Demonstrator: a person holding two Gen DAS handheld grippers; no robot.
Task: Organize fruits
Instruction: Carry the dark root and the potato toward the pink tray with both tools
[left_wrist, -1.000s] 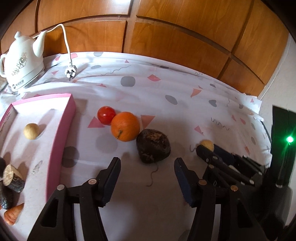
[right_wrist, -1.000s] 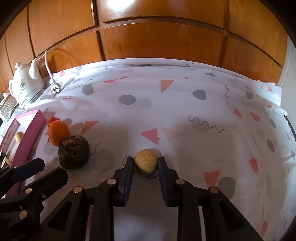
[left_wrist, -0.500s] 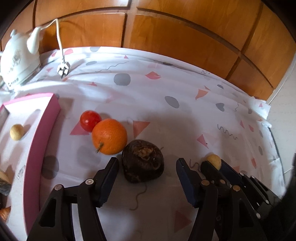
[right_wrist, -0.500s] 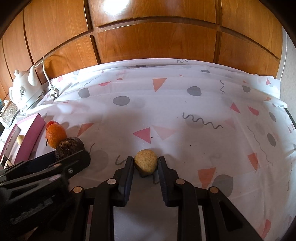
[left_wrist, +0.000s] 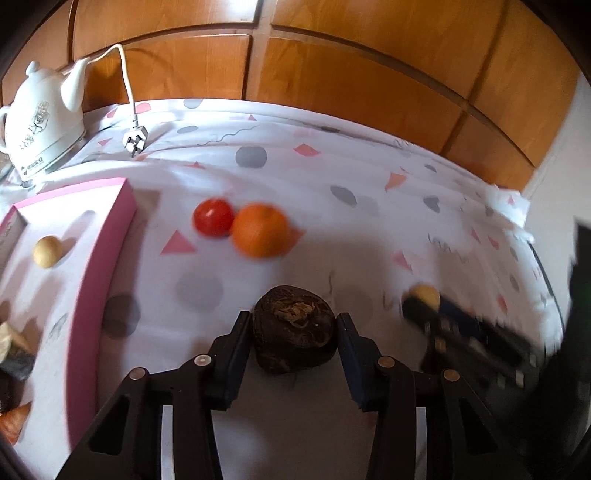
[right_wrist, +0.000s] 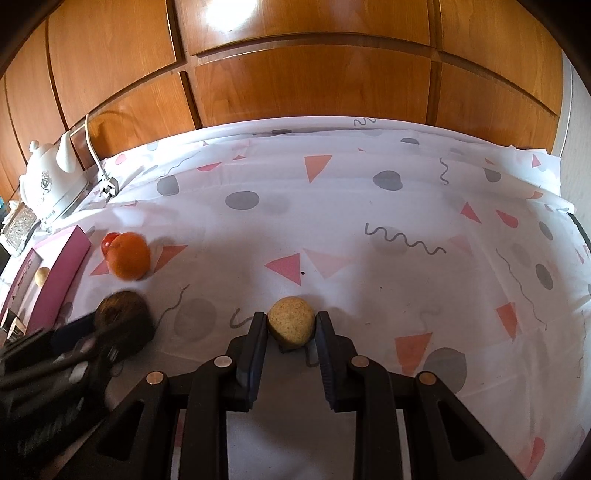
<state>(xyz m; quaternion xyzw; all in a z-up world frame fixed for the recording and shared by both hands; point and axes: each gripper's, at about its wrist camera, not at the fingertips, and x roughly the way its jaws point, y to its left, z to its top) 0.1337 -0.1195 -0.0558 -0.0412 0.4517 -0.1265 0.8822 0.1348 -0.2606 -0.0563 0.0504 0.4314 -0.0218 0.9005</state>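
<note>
My left gripper (left_wrist: 293, 334) is shut on a dark brown wrinkled fruit (left_wrist: 293, 341). It holds the fruit just above the patterned cloth. My right gripper (right_wrist: 291, 328) is shut on a small tan round fruit (right_wrist: 291, 320), also seen in the left wrist view (left_wrist: 426, 293). An orange (left_wrist: 260, 234) and a red tomato (left_wrist: 213, 217) lie touching on the cloth beyond. A pink tray (left_wrist: 99, 266) at the left holds a small tan fruit (left_wrist: 46, 251) and other pieces.
A white kettle (left_wrist: 40, 122) with its cord and plug (left_wrist: 135, 140) stands at the back left. Wooden panels (right_wrist: 295, 74) rise behind the table. The cloth's right edge (right_wrist: 569, 206) drops off near a wall.
My left gripper moved forward and closed on the dark fruit, which was between open jaws before. The right gripper keeps its hold on the tan fruit.
</note>
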